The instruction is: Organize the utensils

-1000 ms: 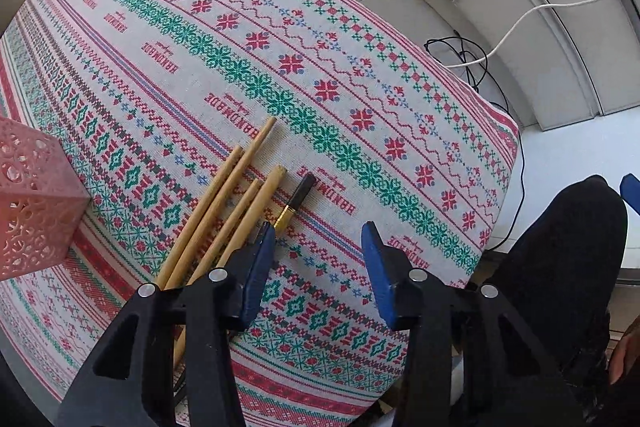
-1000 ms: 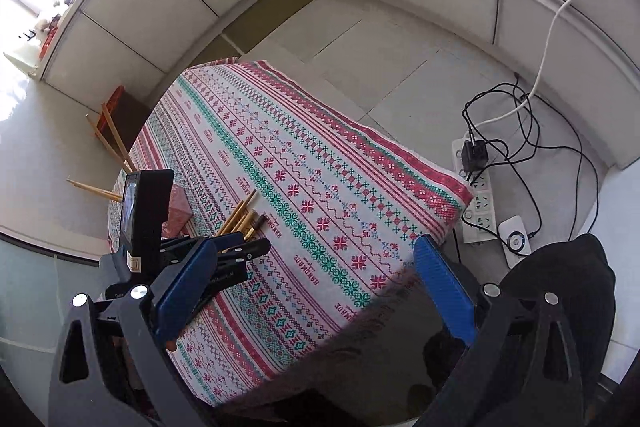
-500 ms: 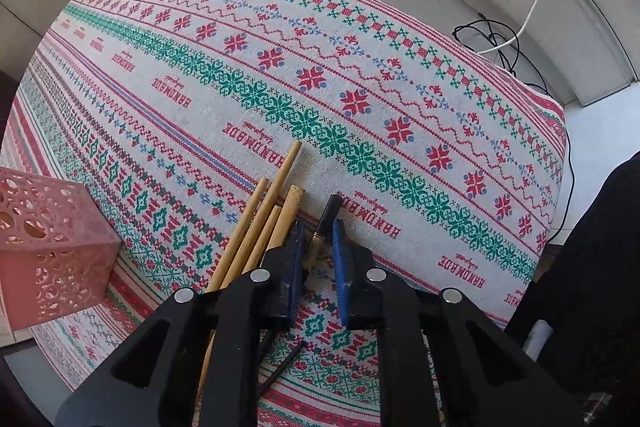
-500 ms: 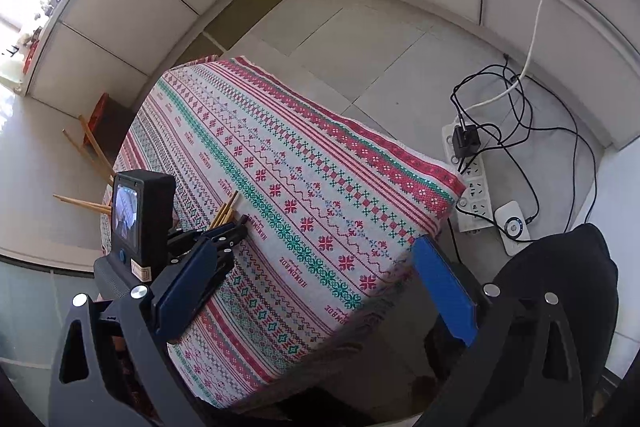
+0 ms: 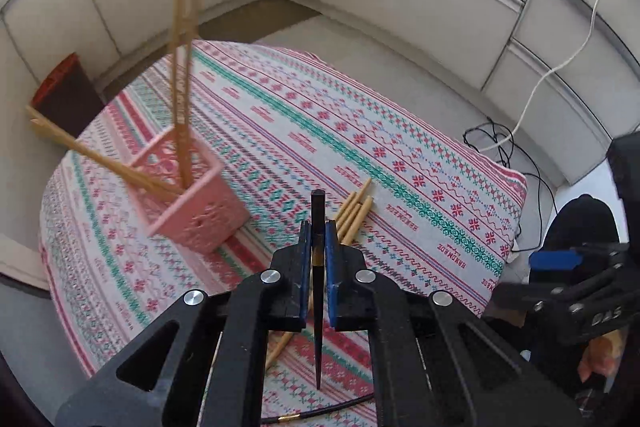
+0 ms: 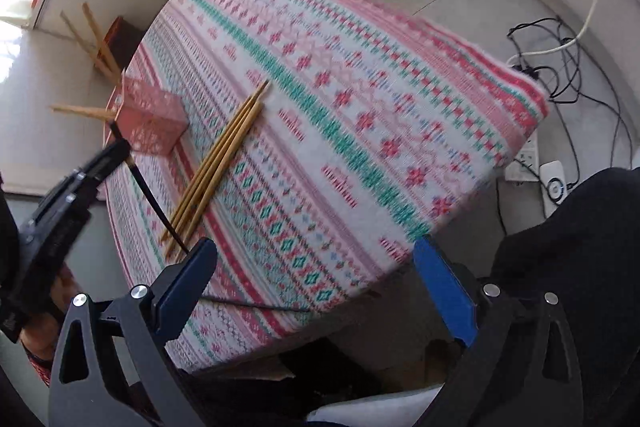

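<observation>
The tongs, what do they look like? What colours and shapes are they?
Each pair of tongs, left and right, has black plastic arms with triangle-shaped holes and shiny silver bolts. The flat pads at the tips are bright blue. From the left wrist view, the side of the right tongs carries small raised letters, too blurred to read. The person's dark trousers show beside them.

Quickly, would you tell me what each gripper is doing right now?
Left gripper: shut on the black chopstick, lifted off the tablecloth.
Right gripper: open, holding nothing.
</observation>
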A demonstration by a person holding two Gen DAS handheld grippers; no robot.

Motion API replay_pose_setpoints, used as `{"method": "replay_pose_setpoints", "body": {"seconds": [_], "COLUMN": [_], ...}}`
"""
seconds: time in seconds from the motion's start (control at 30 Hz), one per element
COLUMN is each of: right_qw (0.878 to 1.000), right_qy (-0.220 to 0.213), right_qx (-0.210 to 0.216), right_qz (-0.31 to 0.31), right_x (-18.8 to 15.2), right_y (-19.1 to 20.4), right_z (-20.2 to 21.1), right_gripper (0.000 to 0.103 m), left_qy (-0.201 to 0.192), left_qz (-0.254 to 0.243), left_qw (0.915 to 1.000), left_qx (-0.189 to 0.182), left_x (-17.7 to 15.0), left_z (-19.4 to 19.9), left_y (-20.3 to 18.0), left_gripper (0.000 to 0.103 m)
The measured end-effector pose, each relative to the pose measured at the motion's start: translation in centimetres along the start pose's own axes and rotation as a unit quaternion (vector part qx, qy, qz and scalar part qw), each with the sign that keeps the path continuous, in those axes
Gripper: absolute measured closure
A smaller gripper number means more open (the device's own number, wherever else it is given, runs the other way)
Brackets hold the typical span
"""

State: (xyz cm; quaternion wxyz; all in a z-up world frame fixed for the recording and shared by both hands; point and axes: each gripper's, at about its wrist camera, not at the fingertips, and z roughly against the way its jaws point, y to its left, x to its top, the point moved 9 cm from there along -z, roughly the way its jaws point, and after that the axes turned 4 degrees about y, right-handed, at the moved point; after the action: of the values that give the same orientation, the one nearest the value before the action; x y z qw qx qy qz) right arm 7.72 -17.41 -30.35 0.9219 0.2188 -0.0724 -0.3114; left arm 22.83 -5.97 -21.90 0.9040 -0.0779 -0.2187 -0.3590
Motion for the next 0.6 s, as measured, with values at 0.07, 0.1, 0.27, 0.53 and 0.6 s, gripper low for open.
{"method": "replay_pose_setpoints", "body": {"seconds": [0.07,0.1,0.27,0.53,0.6], "right_qw": [0.999,0.996,0.946,0.824,0.812], "right_qy": [0.027,0.038,0.034,0.092,0.111], "right_qx": [0.019,0.022,-0.048,-0.117,-0.128], "right_qz": [0.039,0.074,0.319,0.547,0.558], "right_x": [-1.5,-2.2,-5.8,-10.7,-11.3], "right_y": [2.4,4.0,10.8,17.1,17.7], "right_z": [-1.4,-1.9,-4.7,-11.6,-13.2], "right_gripper": [0.007,0.007,0.007,0.026,0.034], "left_qy": [-0.042,-0.060,-0.145,-0.224,-0.237], "left_qz": [0.016,0.022,0.078,0.153,0.166], "left_qw": [0.9990,0.9979,0.9851,0.9591,0.9531], "left_qx": [0.007,0.009,0.050,0.081,0.088], "left_x": [0.3,0.3,-0.7,-3.8,-4.6], "left_z": [4.0,5.7,13.4,21.8,23.2], "left_y": [1.4,2.1,6.0,10.7,11.7], "left_gripper": [0.097,0.097,0.097,0.097,0.097]}}
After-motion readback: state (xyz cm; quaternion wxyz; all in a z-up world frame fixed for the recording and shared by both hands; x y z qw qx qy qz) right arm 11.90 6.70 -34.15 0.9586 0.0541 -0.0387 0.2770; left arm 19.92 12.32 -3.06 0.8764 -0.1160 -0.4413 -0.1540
